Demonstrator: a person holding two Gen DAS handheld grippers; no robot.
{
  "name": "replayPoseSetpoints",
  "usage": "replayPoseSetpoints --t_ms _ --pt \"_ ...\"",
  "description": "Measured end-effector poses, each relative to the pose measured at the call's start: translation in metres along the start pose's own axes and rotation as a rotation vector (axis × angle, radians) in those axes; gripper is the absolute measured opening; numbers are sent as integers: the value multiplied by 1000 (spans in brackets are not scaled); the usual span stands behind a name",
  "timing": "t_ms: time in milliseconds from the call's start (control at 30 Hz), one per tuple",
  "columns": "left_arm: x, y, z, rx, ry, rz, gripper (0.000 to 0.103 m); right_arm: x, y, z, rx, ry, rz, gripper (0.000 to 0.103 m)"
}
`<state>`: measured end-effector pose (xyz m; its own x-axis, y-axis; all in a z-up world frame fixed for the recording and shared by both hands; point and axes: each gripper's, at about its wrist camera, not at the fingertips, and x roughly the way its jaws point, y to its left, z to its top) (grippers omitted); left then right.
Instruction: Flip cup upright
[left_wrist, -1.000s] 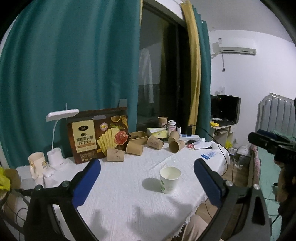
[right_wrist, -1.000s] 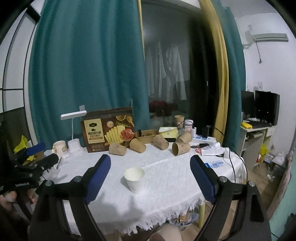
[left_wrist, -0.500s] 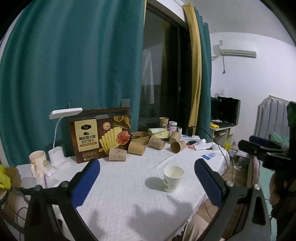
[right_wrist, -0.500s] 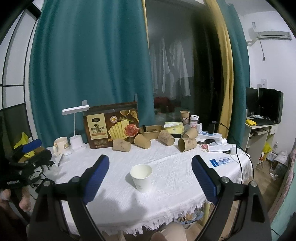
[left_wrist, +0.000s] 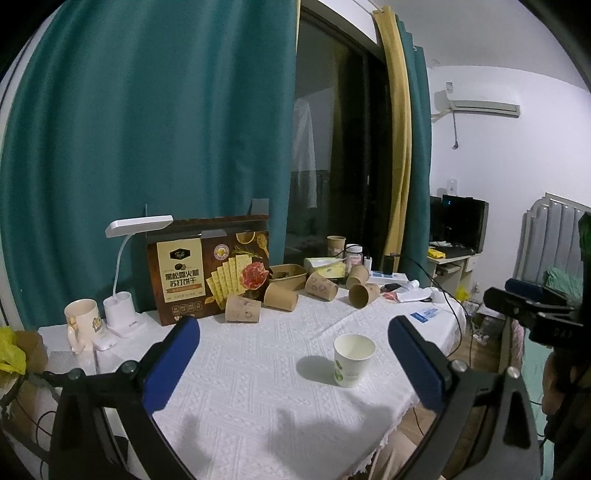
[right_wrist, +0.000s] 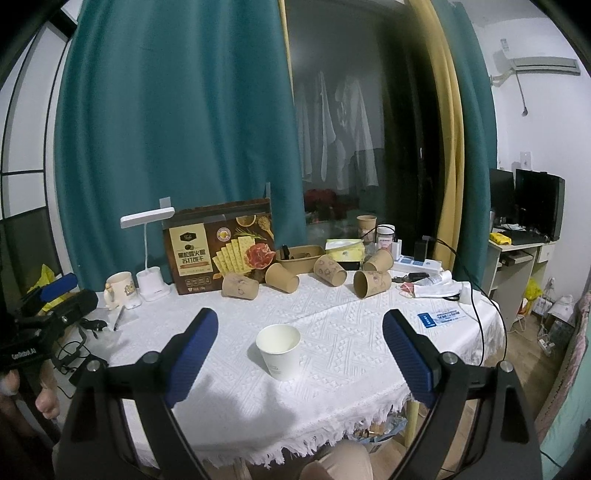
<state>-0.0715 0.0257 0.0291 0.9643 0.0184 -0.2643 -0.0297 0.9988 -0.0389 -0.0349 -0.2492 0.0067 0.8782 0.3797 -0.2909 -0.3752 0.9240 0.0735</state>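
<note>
Blue pads: lining the fingers of both grippers, nearest the cameras.
Right gripper: fingers standing wide, having just been opening a little more; nothing is touching the pads, the cup is sitting ahead of the gap, apart from both pads.
Left gripper: fingers standing wide too, gripping nothing, pads clear of the cup.
White paper cup: standing upright, mouth up, on the near part of the desk; in the left wrist view it is showing green print and sitting toward the right finger.
Desk: wearing a white textured cloth with a fringed near edge.
Blue card: lying flat toward the desk's right edge.
Brown paper cups: lying on their sides in a loose row well behind the white cup; one more is standing upright further back.
Brown tray: sitting behind that row.
Cracker box: standing upright at the back, left of the tray.
White desk lamp: standing just left of the box.
Mug: sitting beside the lamp base.
Teal curtain: hanging behind the desk.
Monitor: sitting far right on a side table.
Air conditioner: hanging high on the far wall.
</note>
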Motion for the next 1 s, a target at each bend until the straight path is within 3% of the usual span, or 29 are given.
replayPoseSetpoints --t_ms 1000 --pt "-1 -1 3 -27 -5 -1 102 10 -4 -8 0 10 1 89"
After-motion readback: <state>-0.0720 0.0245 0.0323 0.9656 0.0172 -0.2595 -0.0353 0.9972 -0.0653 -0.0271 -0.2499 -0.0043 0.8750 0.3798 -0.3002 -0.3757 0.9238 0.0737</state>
